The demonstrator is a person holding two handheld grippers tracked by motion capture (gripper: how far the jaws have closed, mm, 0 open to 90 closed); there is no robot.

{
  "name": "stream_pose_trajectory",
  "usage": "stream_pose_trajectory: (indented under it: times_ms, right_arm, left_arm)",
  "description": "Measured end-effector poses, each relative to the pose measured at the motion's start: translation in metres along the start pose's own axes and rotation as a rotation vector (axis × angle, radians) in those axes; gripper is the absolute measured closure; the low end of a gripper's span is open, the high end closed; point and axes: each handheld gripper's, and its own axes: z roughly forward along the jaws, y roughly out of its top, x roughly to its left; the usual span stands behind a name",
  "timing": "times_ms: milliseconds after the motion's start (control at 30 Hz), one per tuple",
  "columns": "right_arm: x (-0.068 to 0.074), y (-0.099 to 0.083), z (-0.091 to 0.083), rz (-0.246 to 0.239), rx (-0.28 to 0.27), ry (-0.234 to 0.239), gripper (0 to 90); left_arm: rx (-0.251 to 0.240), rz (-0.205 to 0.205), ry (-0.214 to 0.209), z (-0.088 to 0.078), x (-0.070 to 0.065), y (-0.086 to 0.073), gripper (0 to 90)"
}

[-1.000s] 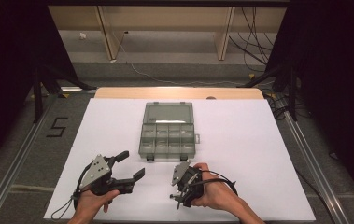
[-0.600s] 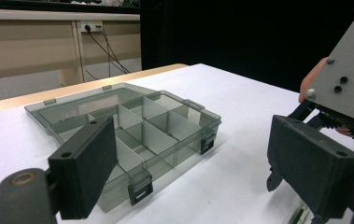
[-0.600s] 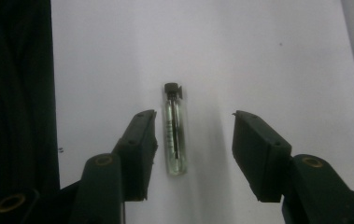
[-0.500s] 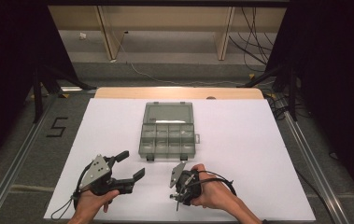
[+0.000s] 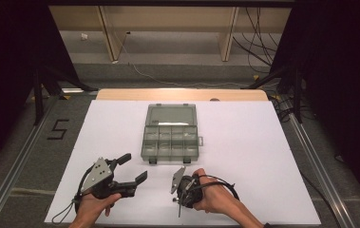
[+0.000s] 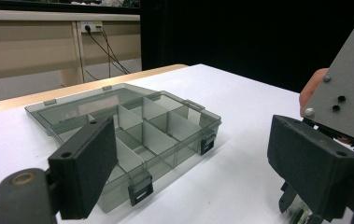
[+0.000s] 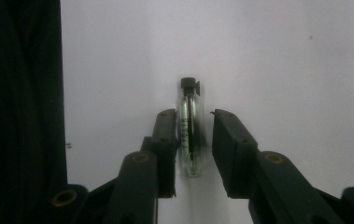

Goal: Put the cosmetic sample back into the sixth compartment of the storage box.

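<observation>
right gripper [image 7: 191, 140]: jaws just been closing, flanking small glass vial [image 7: 189, 128], one touching, other a sliver off | vial flat on white worktop [image 5: 263, 156] near open compartment box [image 5: 170, 135] | left gripper [image 5: 129, 167]: jaws wide, empty

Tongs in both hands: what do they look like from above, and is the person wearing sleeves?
Both are black. The left tongs have two blocky flat-faced pads and a grey three-cornered plate with dark holes on top; the right tongs carry a similar plate. Black cables trail from each. Forearms are bare: no sleeves, no gloves.
</observation>
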Motion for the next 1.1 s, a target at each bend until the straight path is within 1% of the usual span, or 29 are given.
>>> stream_pose_trajectory:
  times_ms: [33, 233, 333, 433, 467, 600, 633, 700, 733, 767, 900, 933, 1100]
  right_arm:
    - [0.000, 0.000, 0.000, 0.001, 0.000, 0.003, 73.4]
    - [0.001, 0.001, 0.000, -0.006, 0.000, 0.006, 80.1]
    - [0.001, 0.001, 0.001, -0.002, 0.002, 0.013, 80.8]
    - [0.001, 0.001, 0.000, 0.002, 0.002, 0.009, 80.8]
    - [0.000, 0.001, -0.001, 0.003, 0.001, 0.016, 80.8]
    - [-0.001, 0.001, -0.005, 0.013, -0.016, -0.006, 80.8]
    - [-0.003, 0.001, -0.006, 0.005, -0.027, -0.013, 80.8]
    - [-0.003, 0.001, -0.009, 0.019, -0.040, -0.019, 80.8]
    - [-0.005, 0.001, -0.011, 0.012, -0.044, -0.023, 80.8]
    - [-0.005, 0.001, -0.012, 0.014, -0.052, -0.034, 80.8]
    - [-0.008, 0.001, -0.017, 0.029, -0.074, -0.049, 80.8]
    - [-0.009, 0.002, -0.018, 0.024, -0.076, -0.058, 80.8]
    - [-0.013, 0.003, -0.023, 0.041, -0.097, -0.066, 80.8]
  left_arm:
    - [-0.009, 0.000, -0.007, 0.001, 0.000, 0.000, 15.6]
    - [-0.008, -0.006, -0.008, 0.001, 0.000, 0.000, 15.6]
    - [-0.007, -0.004, -0.009, 0.001, 0.000, 0.000, 15.6]
    - [-0.008, -0.005, -0.009, 0.001, 0.000, 0.000, 15.6]
    - [-0.008, -0.005, -0.009, 0.001, 0.000, 0.000, 15.6]
    - [-0.009, -0.001, -0.008, 0.001, 0.000, 0.000, 15.6]
    - [-0.009, -0.001, -0.009, 0.001, 0.000, 0.000, 15.6]
    - [0.001, -0.003, 0.000, 0.000, 0.000, 0.000, 15.6]
    - [0.001, -0.003, -0.002, 0.000, 0.000, 0.000, 15.6]
    - [0.000, -0.003, -0.001, 0.000, 0.000, 0.000, 15.6]
    - [0.001, -0.002, -0.001, 0.000, 0.000, 0.000, 15.6]
    - [0.001, -0.003, -0.001, 0.000, 0.000, 0.000, 15.6]
    - [0.001, -0.004, -0.001, 0.000, 0.000, 0.000, 15.6]
